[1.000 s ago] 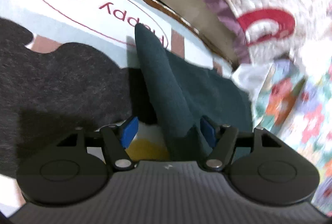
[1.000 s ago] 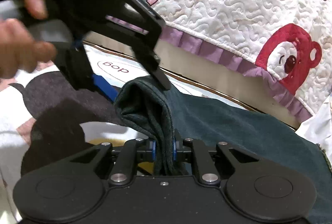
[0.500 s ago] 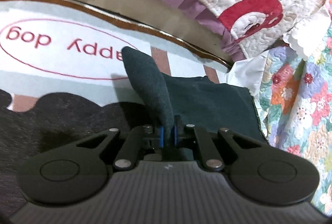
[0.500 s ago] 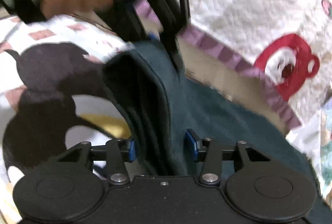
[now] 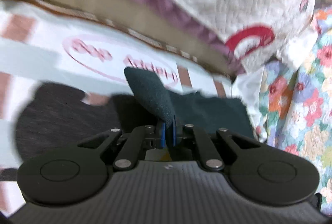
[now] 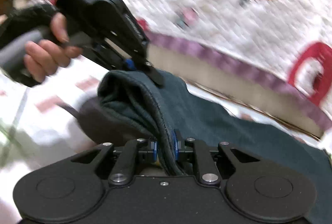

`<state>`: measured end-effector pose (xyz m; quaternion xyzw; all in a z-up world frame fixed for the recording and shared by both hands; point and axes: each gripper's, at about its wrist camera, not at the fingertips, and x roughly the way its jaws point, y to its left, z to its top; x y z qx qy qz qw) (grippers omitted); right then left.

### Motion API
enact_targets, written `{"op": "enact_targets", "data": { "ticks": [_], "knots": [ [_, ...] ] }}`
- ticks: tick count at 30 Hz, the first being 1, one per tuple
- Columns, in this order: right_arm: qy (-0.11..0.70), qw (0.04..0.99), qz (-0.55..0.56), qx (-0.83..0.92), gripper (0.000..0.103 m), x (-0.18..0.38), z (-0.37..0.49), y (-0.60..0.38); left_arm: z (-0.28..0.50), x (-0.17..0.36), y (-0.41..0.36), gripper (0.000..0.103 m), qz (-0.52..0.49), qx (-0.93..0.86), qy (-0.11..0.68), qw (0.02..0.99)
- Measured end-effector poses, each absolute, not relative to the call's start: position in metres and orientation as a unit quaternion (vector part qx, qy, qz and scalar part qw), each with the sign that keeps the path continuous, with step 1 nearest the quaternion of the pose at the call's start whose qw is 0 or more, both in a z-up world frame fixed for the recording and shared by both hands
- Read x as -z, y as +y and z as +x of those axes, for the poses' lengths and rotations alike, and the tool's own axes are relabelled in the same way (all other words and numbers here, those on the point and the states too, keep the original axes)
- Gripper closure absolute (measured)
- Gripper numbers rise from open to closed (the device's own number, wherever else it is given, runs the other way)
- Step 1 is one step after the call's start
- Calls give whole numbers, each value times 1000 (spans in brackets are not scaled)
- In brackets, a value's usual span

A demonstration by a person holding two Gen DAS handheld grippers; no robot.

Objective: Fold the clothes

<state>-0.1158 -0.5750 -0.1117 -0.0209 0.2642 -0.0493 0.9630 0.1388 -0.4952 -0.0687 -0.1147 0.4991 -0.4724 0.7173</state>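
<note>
Left wrist view: your left hand-held gripper (image 5: pixel 168 134) has its blue pads pressed together on a thin fold of the dark green cloth (image 5: pixel 209 112).
Cloth spot: the pinched fold sticks up toward 11 o'clock from your pads, and the rest lies flat toward 2 o'clock on the printed mat (image 5: pixel 41 54).
Right wrist view: your right hand-held gripper (image 6: pixel 166 148) is closing, and a thick seamed edge of the dark green cloth (image 6: pixel 217 120) sits between its pads, touching them.
Other hand: your hand (image 6: pixel 46 54) holds the left hand-held gripper (image 6: pixel 154 76) at 10 o'clock, its tip on the top of the same raised fold.
Long way of the fold: it runs from your right pads up toward 11 o'clock, to the left tip.
Who is nearer: both grip the same edge, right low and near, left high and far.
Next, I think: carry that edge across, toward 2 o'clock, over the flat part.
Watch out: the thick edge may slip.
</note>
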Motion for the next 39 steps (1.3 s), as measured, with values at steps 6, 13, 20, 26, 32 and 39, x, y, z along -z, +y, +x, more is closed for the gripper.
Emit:
{"op": "enact_targets", "data": {
  "ticks": [6, 13, 20, 26, 32, 39],
  "knots": [
    [208, 974, 71, -62, 85, 83, -105, -528, 130, 10, -440, 97, -65, 442, 459, 768],
    [228, 952, 196, -57, 86, 106, -119, -559, 110, 8, -462, 97, -37, 468, 439, 766],
    [148, 956, 255, 6, 87, 91, -178, -606, 70, -36, -538, 96, 28, 599, 380, 704],
    [102, 929, 323, 148, 88, 97, -245, -667, 5, -51, -621, 83, 54, 688, 317, 651],
    [131, 867, 423, 230, 87, 144, -276, -711, -45, 7, -646, 67, 116, 641, 348, 674],
    [128, 777, 577, 216, 81, 188, -284, -737, -16, 75, -633, 67, 137, 571, 438, 681]
  ]
}}
